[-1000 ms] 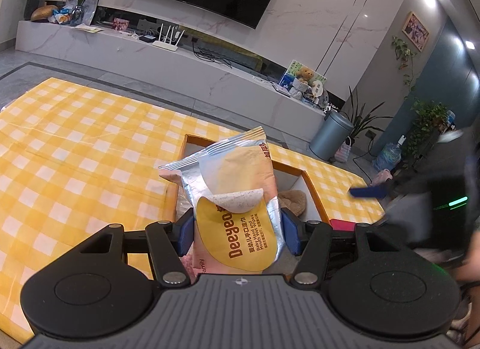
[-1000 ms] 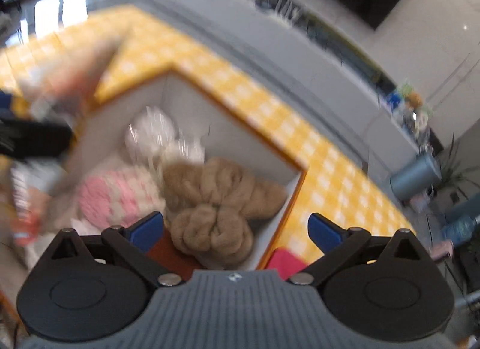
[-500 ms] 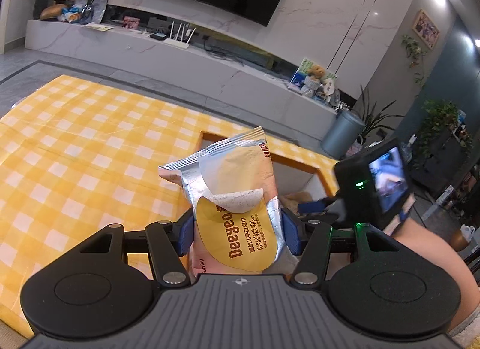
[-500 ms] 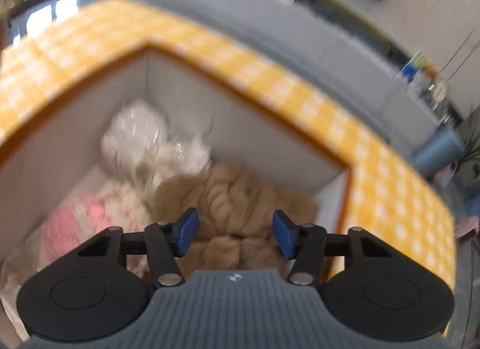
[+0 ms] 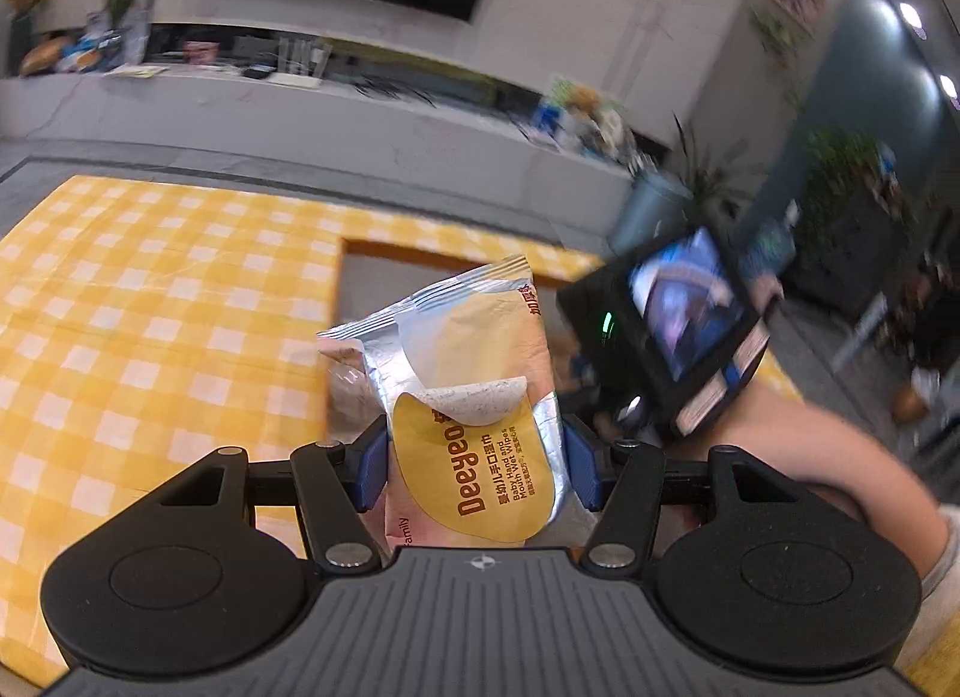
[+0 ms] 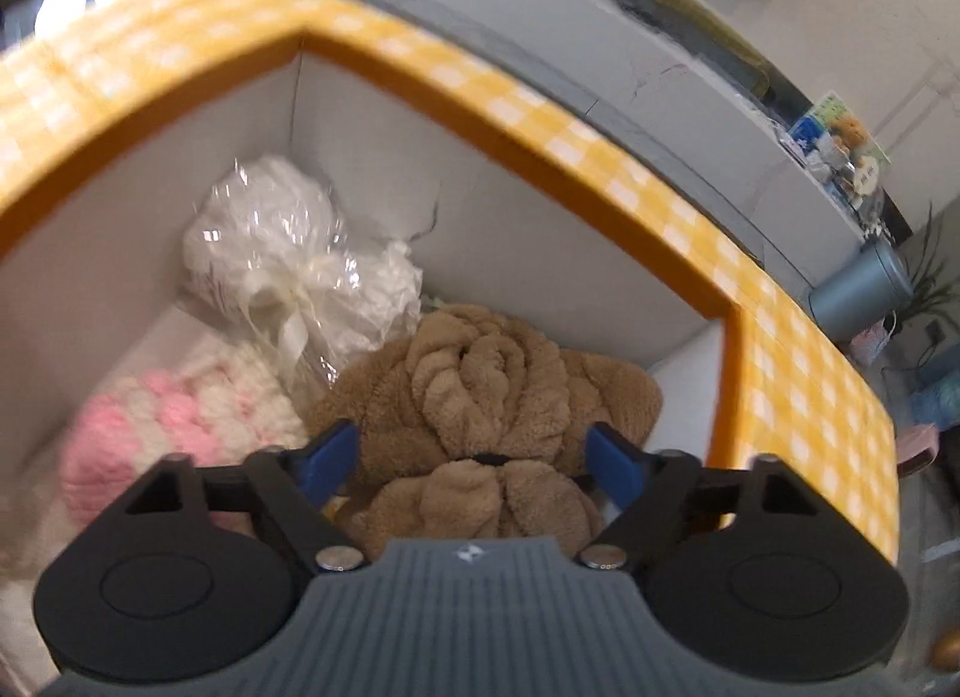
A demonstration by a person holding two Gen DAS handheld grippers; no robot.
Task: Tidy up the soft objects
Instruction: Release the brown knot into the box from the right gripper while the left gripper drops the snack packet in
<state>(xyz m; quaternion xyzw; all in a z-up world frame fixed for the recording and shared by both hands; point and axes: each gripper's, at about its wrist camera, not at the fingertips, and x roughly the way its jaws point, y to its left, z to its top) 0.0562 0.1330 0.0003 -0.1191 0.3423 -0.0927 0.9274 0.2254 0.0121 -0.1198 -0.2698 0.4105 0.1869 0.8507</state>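
The left gripper point(image 5: 477, 472) is clamped on a pack of wet wipes point(image 5: 468, 397), held above the checked cloth beside the box point(image 6: 510, 205). The right gripper point(image 6: 474, 457) hangs inside the box with its blue pads spread either side of the brown rolled towel point(image 6: 480, 391), not pinching it. The towel could unroll or snag the cellophane-wrapped white bundle point(image 6: 288, 253) and pink-and-white plush point(image 6: 180, 415) pressed against it. The box walls close in; free room looks upward only, and the two grippers sit near each other.
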